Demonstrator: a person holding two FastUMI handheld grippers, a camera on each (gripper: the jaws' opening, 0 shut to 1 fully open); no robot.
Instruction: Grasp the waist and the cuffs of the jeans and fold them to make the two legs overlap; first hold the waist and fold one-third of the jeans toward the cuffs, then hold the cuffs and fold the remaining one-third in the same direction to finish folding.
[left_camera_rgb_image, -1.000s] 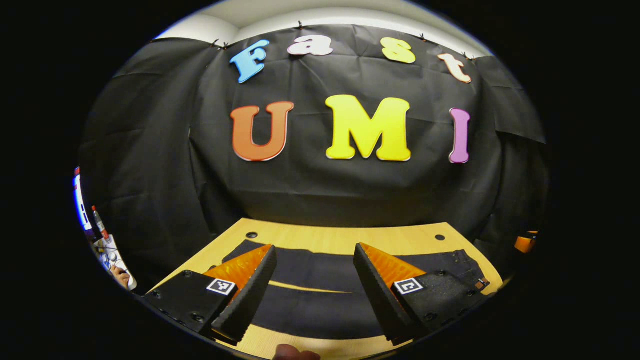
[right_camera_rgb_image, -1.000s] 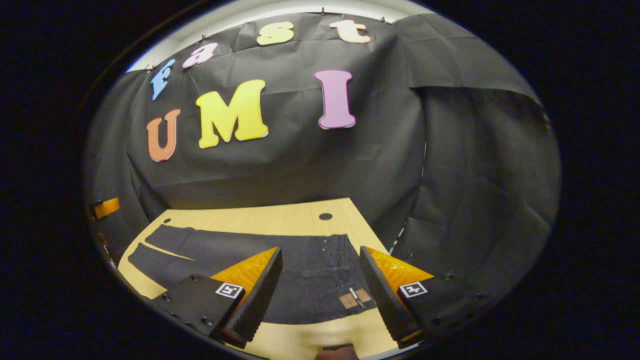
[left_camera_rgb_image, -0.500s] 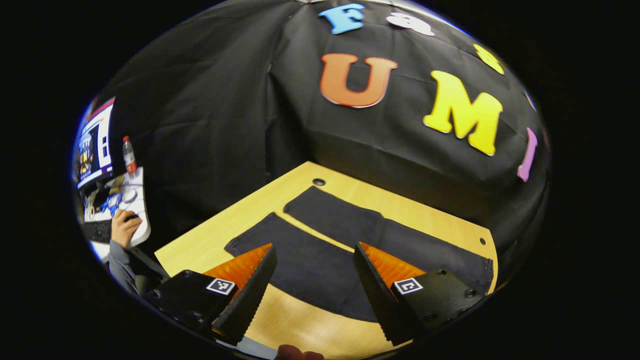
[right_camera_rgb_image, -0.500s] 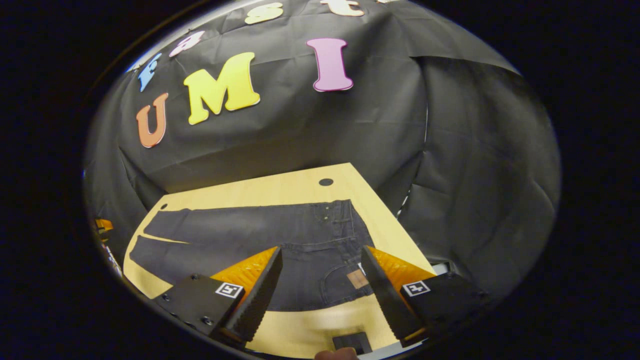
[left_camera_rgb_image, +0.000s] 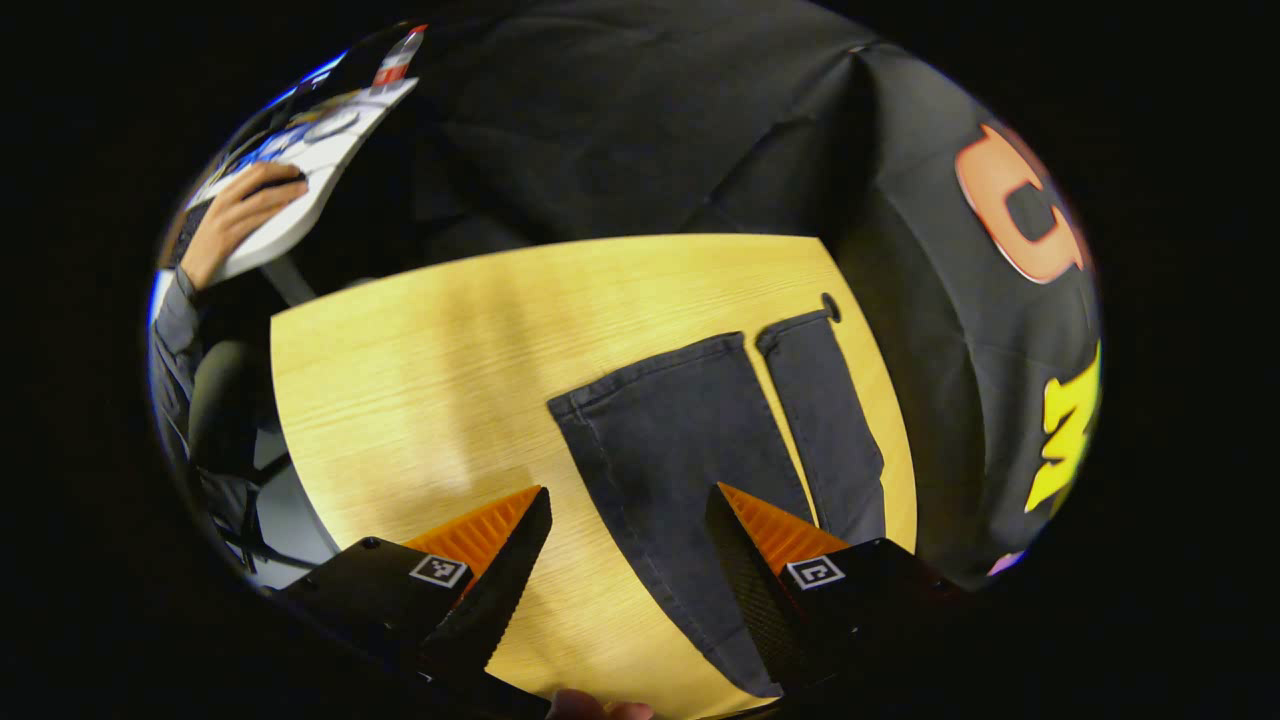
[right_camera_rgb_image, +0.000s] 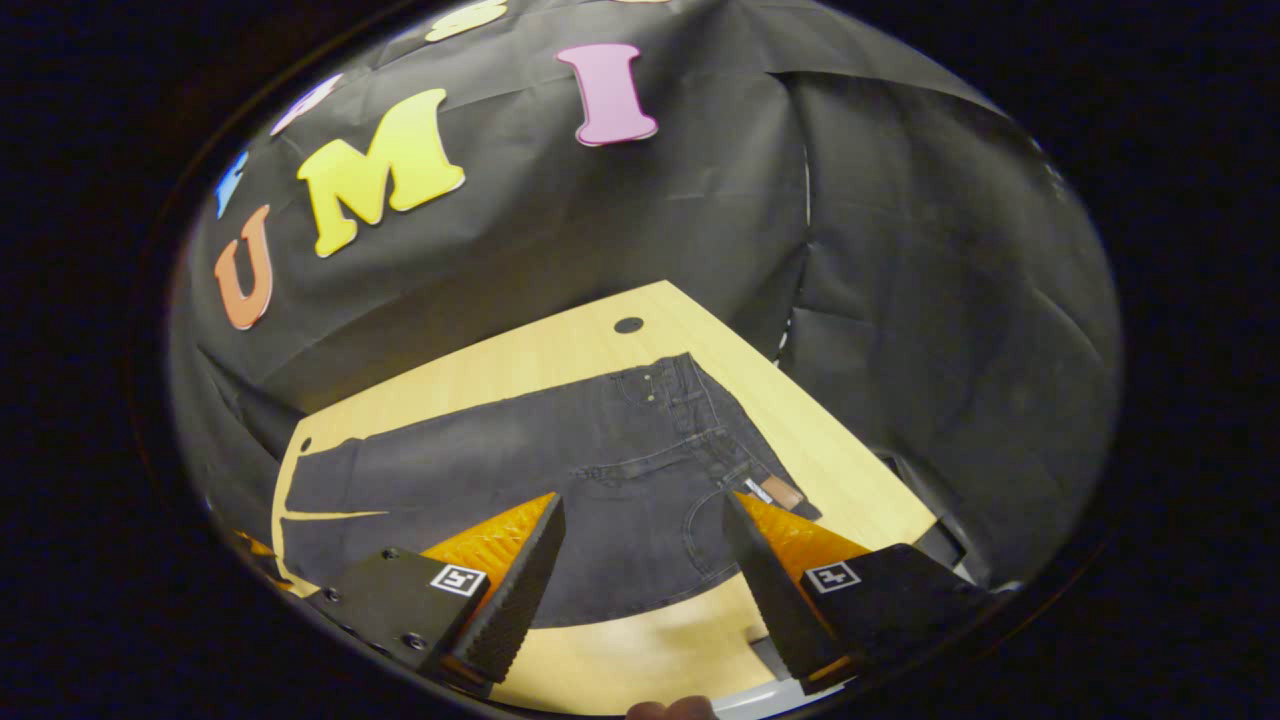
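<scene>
Both tools stay spread and empty; the left tool (left_camera_rgb_image: 625, 560) has swung over the jeans (left_camera_rgb_image: 690, 470) cuffs, the right tool (right_camera_rgb_image: 645, 570) nearer the waist on the tabletop (left_camera_rgb_image: 420, 360).

Left gripper view aimed down over cuffs (left_camera_rgb_image: 690, 365) end of table (left_camera_rgb_image: 420, 380); right gripper view angled over waist (right_camera_rgb_image: 730, 440) end. Jeans (right_camera_rgb_image: 520, 480) shared.

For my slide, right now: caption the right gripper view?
Open right gripper poised above the waist of dark jeans spread flat on a wooden table.
</scene>
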